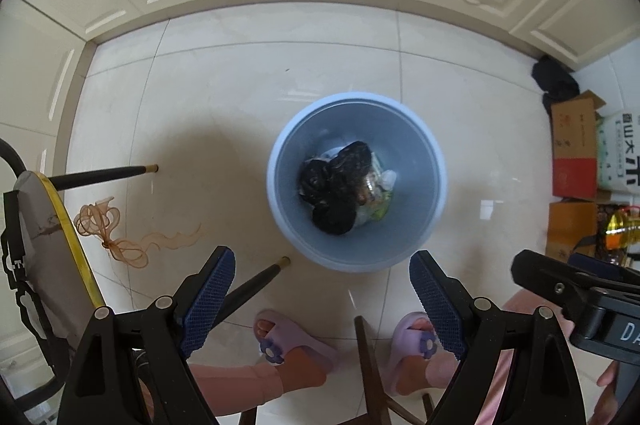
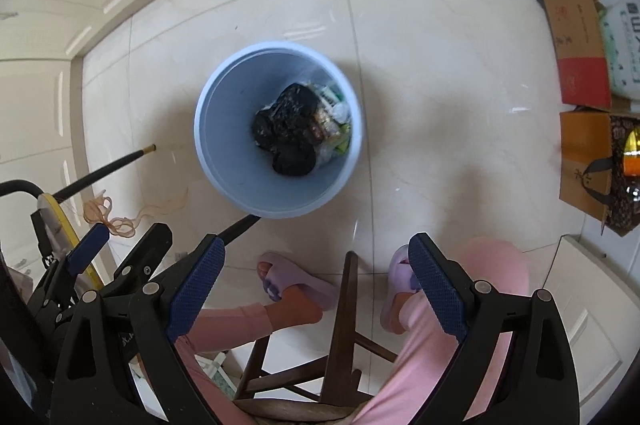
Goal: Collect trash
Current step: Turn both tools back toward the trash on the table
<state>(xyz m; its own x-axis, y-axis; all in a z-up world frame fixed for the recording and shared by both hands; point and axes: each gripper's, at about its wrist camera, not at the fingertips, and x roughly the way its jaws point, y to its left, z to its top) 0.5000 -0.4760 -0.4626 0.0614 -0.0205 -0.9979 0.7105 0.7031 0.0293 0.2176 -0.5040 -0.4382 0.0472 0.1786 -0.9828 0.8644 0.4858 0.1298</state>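
The left gripper (image 1: 322,299) points straight down with its jaws wide and nothing between them; the right gripper (image 2: 316,283) does the same, also empty. Both hang above the floor, so this looks like the gap between drops. The blue trash bin (image 1: 432,161) stands at twelve o'clock from the left fingers, already holding black bags (image 1: 332,185). An orange ribbon (image 1: 116,233) lies on the tiles at nine o'clock; it looks like the next pickup, which calls for a low reach under the table edge (image 1: 76,241).
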